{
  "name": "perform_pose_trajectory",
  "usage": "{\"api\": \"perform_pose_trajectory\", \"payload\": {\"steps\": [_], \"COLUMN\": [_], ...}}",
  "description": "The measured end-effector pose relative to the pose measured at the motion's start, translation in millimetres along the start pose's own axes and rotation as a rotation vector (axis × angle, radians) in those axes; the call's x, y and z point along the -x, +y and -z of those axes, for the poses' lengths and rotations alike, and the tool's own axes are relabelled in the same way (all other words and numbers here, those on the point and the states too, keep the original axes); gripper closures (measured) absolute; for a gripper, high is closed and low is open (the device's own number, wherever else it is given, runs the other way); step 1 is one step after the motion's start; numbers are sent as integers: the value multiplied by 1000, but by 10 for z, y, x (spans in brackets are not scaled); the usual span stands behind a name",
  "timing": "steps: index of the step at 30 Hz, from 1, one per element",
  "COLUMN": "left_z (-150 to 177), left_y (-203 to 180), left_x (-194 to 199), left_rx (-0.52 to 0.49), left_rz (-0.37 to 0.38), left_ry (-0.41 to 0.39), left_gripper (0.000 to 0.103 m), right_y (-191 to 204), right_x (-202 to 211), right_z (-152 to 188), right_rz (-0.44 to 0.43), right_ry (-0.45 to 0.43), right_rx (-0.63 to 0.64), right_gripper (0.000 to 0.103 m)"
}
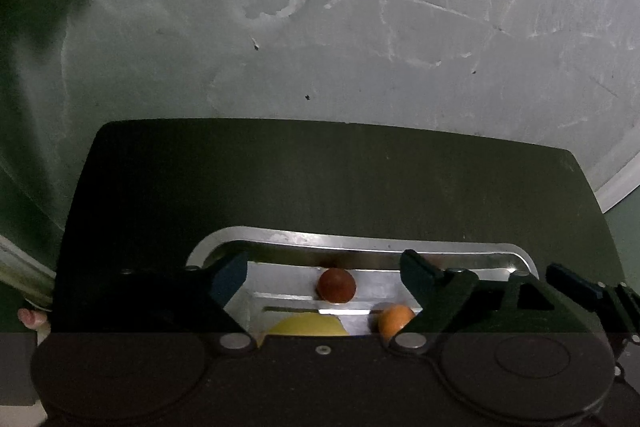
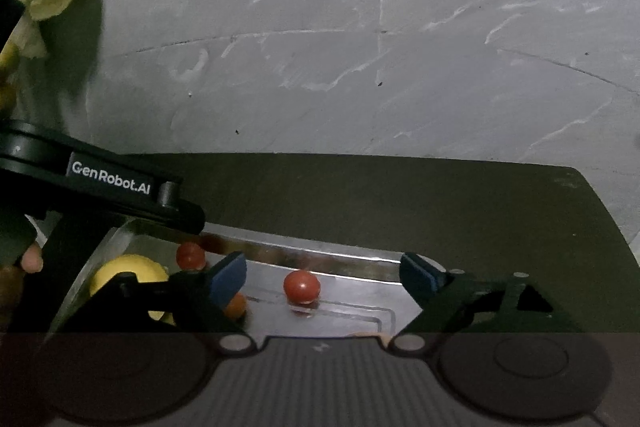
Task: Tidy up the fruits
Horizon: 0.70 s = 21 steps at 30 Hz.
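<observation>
Fruit lies in the metal tray point(image 1: 360, 241): a red ball point(image 1: 336, 285), an orange point(image 1: 395, 319) and a yellow piece point(image 1: 308, 325). We hold the left gripper point(image 1: 324, 277) and right gripper point(image 2: 322, 275) above it, fingers spread and empty, probably framing a red ball point(image 2: 301, 286) for pickup.

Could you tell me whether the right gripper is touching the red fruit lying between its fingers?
Apart. In the right wrist view the red fruit rests on the metal tray, with bare tray showing on both sides inside the open right gripper.
</observation>
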<state>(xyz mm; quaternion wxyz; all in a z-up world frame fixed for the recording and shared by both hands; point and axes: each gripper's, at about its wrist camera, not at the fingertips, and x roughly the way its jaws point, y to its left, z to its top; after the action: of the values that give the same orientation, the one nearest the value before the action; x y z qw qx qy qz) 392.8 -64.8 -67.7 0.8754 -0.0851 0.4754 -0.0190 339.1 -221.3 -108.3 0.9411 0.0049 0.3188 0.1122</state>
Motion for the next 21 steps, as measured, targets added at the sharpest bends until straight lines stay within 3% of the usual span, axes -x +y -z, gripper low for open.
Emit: {"api": "perform_pose_trajectory", "payload": {"steps": [8,21], "left_z": [18,40], "left_y": [46,98], "left_x": [77,162], "left_rx": [10,17], "left_rz": [-15,-35], "left_ry": [-22,-35], "left_gripper": [6,3], "right_y": [-7,-8], "right_x": [81,172], "right_z": [5,16], "right_rz": [34,71], "right_ry": [-13,-20], "right_rx": [-42,-72], "right_gripper": [1,0]}}
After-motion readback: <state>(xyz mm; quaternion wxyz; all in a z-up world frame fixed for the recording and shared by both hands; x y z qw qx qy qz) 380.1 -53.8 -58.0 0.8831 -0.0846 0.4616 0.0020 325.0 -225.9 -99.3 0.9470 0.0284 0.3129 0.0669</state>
